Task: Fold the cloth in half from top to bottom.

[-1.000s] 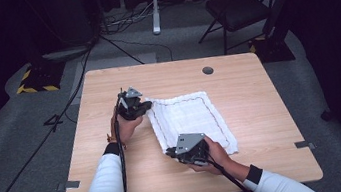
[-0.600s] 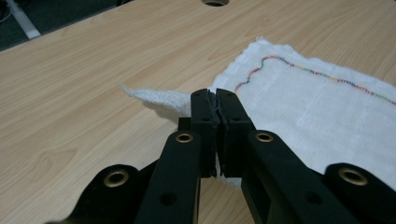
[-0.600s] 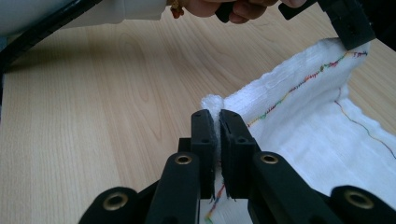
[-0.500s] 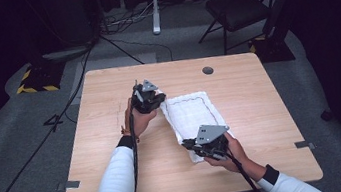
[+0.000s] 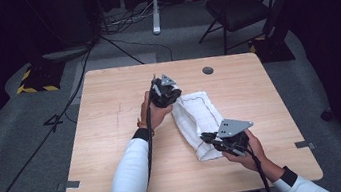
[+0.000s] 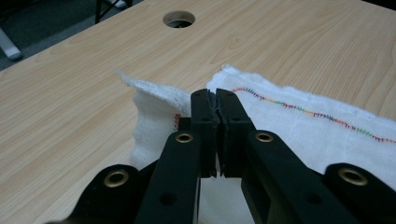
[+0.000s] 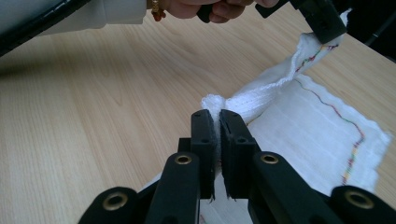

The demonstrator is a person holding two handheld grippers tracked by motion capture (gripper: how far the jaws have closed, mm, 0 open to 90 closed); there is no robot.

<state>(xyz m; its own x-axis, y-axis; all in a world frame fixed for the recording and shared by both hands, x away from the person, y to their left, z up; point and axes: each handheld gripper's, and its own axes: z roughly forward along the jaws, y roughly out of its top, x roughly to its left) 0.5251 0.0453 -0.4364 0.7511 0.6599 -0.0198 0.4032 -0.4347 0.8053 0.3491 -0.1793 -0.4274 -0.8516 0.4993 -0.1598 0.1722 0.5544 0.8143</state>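
We're mid-fold: cloth (image 5: 197,122) lies at frame centre on the table (image 5: 110,114). Left gripper (image 6: 214,100) is clamped on the far corner, right gripper (image 7: 214,116) on the near corner. Risk, we judge: thin pinches may slip under uneven pulling, so the lifted edge drops and the fold lands skewed.

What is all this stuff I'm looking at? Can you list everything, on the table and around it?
cloth: one, white with a multicoloured stitched hem, middle of the table, partly folded over
table: one, light wood, round hole near its far edge
chair: one, black, on the floor beyond the table
cables: several, black, on the grey floor
left gripper: one, black, clamped on the cloth's far edge
right gripper: one, black, clamped on its near edge
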